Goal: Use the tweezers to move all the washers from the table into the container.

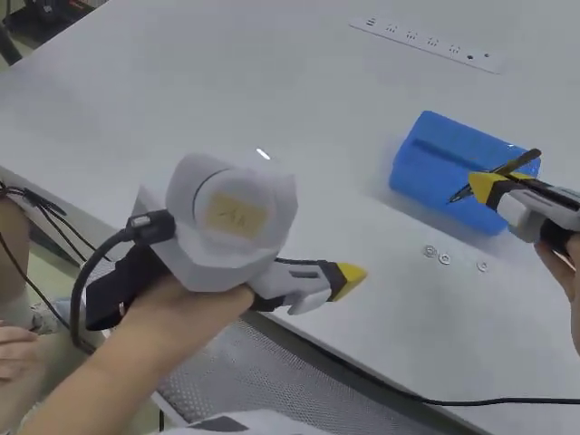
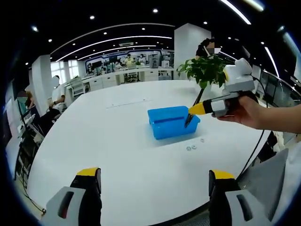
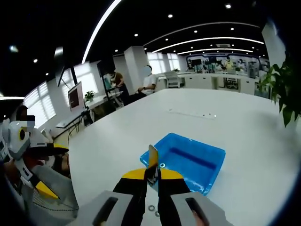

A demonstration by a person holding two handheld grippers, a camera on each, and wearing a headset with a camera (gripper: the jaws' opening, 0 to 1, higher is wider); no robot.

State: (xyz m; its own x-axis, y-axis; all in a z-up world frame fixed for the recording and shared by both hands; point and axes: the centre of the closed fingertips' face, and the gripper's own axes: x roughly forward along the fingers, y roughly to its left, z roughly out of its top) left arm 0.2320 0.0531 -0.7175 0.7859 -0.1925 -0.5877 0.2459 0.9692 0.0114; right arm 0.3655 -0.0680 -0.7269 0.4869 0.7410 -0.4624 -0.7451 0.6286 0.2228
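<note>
My right gripper (image 3: 151,175) is shut on thin gold tweezers (image 3: 153,159). They point at the near rim of the blue container (image 3: 190,160). A small ring (image 3: 162,165) sits beside the tweezers' tip; I cannot tell if it is gripped. In the head view the right gripper (image 1: 489,186) holds the tweezers (image 1: 494,172) over the container (image 1: 444,159). Three washers (image 1: 444,259) lie on the table just in front of the container. My left gripper (image 2: 154,179) is open and holds nothing, well short of the container (image 2: 171,122) and the washers (image 2: 191,148). The left gripper (image 1: 349,279) hovers near the table's front edge.
The white table (image 1: 181,82) runs wide around the container. A power strip (image 1: 426,43) lies at the far edge. A black cable (image 1: 471,399) runs along the front edge. Other desks, a plant (image 2: 207,70) and seated people are in the background.
</note>
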